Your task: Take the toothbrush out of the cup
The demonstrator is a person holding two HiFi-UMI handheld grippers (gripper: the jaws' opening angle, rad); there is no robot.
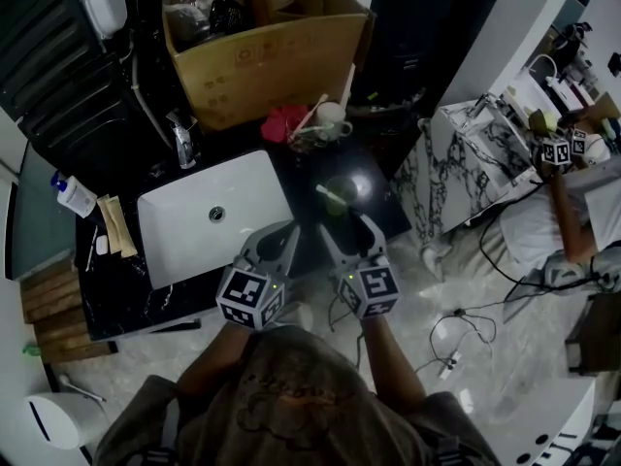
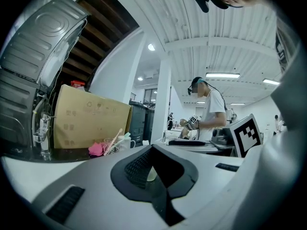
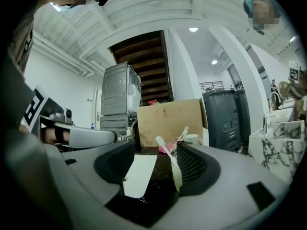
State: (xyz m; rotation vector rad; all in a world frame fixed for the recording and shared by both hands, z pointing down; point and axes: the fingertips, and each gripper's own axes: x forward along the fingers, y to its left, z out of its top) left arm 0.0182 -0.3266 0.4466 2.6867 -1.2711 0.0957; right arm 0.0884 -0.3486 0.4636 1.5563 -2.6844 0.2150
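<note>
right claw (image 3: 154, 153) wide open, empty, just short of cup (image 1: 341, 195) | left claw (image 2: 154, 167) closed, empty | risk: jaw clips cup, spills toothbrush (image 3: 164, 148)

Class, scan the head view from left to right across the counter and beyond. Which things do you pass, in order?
Blue-capped bottle → white sink → green cup → marble-patterned cabinet.
</note>
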